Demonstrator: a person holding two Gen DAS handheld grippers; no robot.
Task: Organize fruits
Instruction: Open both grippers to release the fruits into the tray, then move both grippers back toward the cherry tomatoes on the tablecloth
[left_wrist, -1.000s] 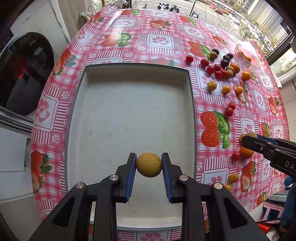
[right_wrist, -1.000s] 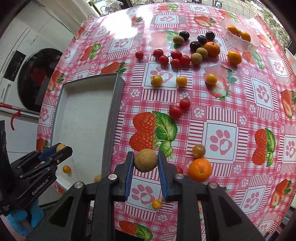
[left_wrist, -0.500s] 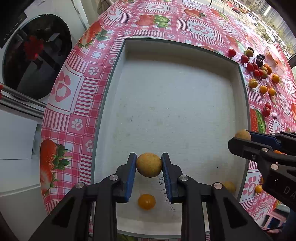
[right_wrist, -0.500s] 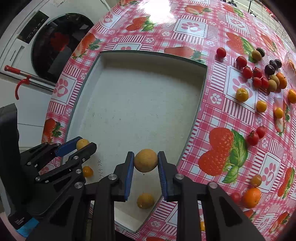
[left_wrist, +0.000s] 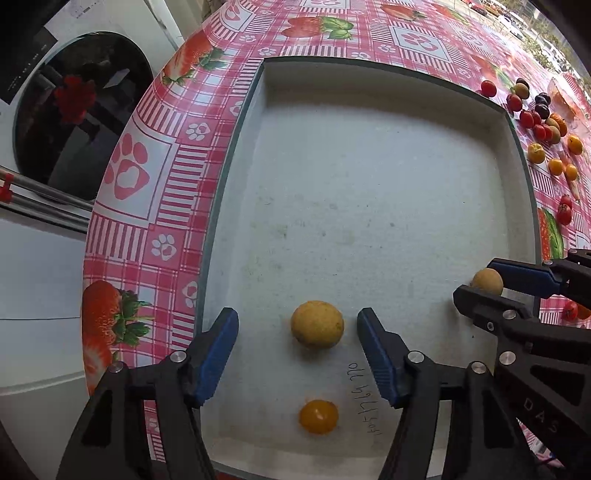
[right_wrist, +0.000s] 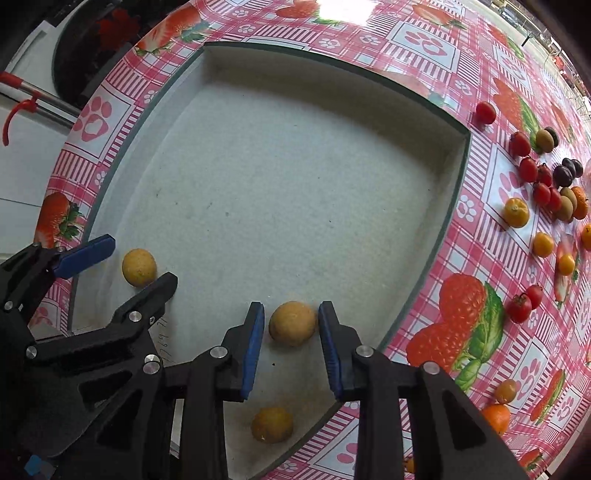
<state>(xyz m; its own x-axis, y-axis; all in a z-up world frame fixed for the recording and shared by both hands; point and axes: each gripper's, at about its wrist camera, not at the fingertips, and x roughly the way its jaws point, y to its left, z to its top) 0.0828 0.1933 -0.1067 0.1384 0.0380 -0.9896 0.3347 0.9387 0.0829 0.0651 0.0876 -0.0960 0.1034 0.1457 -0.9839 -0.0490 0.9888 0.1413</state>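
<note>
A pale grey tray (left_wrist: 369, 184) lies on the table. In the left wrist view my left gripper (left_wrist: 296, 320) is near the tray's front edge. Its jaws are opening, and a round yellow fruit (left_wrist: 317, 329) rests on the tray floor between them, clear of both pads. A small orange fruit (left_wrist: 318, 416) lies just in front of it. My right gripper (right_wrist: 291, 308) is over the tray's front right part, its jaws opening slightly. A tan round fruit (right_wrist: 292, 323) sits between its pads with thin gaps on both sides. Another yellowish fruit (right_wrist: 272, 424) lies below it.
Several loose fruits lie on the pink strawberry tablecloth (right_wrist: 469, 314) right of the tray: red cherry tomatoes (right_wrist: 519, 307), small orange fruits (right_wrist: 515, 212), dark plums (right_wrist: 563, 173), a mandarin (right_wrist: 496, 417). A washing machine (left_wrist: 74, 110) stands past the table's left edge.
Both grippers moved over the tray and sank toward its floor. Each held a fruit before; now both have widened their jaws and the fruits rest on the tray.
</note>
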